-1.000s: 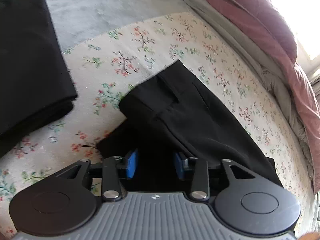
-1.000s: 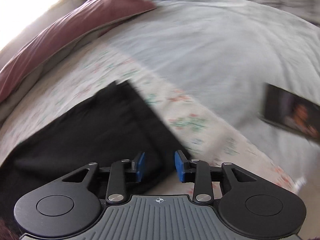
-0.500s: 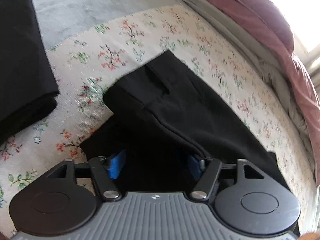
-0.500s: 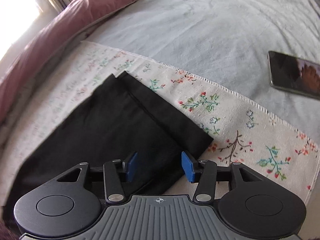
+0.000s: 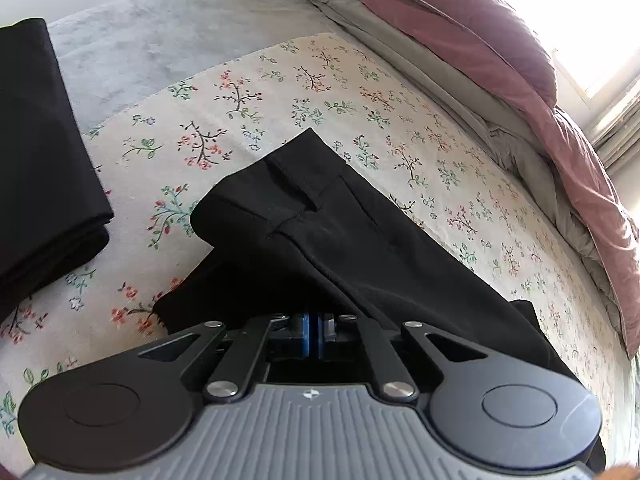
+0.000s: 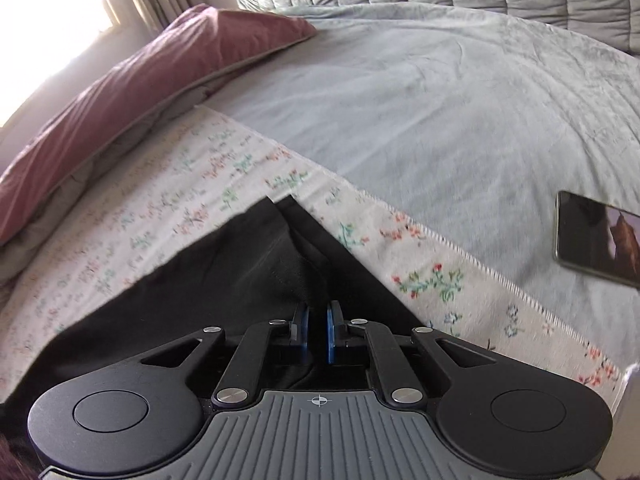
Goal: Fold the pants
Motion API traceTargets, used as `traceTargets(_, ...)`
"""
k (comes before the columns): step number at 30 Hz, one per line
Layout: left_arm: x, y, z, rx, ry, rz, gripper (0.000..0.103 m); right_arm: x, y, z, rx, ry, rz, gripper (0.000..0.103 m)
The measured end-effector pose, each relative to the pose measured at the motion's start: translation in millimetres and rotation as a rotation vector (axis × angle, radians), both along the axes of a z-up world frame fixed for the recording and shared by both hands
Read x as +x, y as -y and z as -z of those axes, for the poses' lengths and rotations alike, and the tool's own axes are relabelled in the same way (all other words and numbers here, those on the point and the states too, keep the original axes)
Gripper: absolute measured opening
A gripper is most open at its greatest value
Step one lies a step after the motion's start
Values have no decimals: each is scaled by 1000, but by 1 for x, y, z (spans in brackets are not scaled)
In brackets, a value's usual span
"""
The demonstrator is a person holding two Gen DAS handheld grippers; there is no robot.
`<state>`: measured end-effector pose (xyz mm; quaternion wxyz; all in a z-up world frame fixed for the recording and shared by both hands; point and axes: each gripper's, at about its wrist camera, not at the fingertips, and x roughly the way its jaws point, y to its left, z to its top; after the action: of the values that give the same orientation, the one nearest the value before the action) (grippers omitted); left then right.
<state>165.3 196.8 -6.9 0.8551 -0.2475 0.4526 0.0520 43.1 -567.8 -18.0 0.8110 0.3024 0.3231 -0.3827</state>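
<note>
From the left wrist, the left gripper (image 5: 313, 334) has just been closing, and its blue pads (image 5: 306, 336) now pinch the black pants (image 5: 320, 232) near the waist end. The pants lie on a flowery cloth (image 5: 240, 120) spread over the bed (image 5: 140, 52). The waistband corner points up and away from the gripper, and the legs run off to the lower right. A stack of folded black clothes (image 5: 36, 140) sits to the left, well apart from the pants. A pink blanket (image 5: 500, 40) is bunched along the far right side. From the right wrist, the right gripper (image 6: 316, 334) has also just been closing, and its pads (image 6: 331, 332) clench a fold of the pants (image 6: 224, 280) at the leg end. The cloth there looks pulled up into a small ridge between the pads. The flowery cloth (image 6: 420, 248) shows beside the pants, and past it is the grey bed cover (image 6: 420, 100). A phone (image 6: 596, 240) lies on the cover at the right, away from the pants.
</note>
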Motion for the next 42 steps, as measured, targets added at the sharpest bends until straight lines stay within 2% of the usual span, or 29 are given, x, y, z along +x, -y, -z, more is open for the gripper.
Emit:
traceTargets(3, -7, 2, -4, 17, 3, 0, 24, -3, 2, -5, -1, 15, -8, 7)
traceTargets(6, -8, 5, -5, 30, 7, 14, 24, -1, 5, 0, -10, -19, -16, 7)
traceTargets(8, -5, 7, -1, 54, -9, 31, 24, 0, 7, 6, -5, -36, -24, 7)
traceTargets(11, -6, 14, -2, 127, -16, 102, 24, -7, 5, 2, -12, 8, -20, 7)
traceTargets(13, -6, 15, 0, 155, -27, 130, 25, -10, 2, 2, -27, 7, -22, 7)
traceTargets(17, -10, 14, 9, 155, -60, 154, 25, -13, 6, 22, -15, -62, -16, 7)
traceTargets(23, -12, 11, 9, 147, -44, 182, 25, -31, 10, 14, 28, 28, 21, 7)
traceTargets(27, -17, 19, 10, 198, -58, 230, 25, -19, 9, 26, 14, -84, -9, 7)
traceTargets(31, -20, 13, 13, 177, -67, 235, 25, -30, 13, 23, 41, -25, 1, 7)
traceTargets(35, -18, 11, 16, 156, -77, 227, 25, -19, 14, 37, 30, -102, -29, 7)
traceTargets(37, -18, 6, 4, 136, -45, 208, 25, -22, 19, 34, 62, -55, -9, 7)
traceTargets(40, -11, -7, -13, 57, -15, 175, 24, -32, 35, 14, 158, 105, 28, 7)
traceTargets(42, -10, -6, -17, 66, 5, 179, 25, -32, 39, -1, 163, 151, 19, 6)
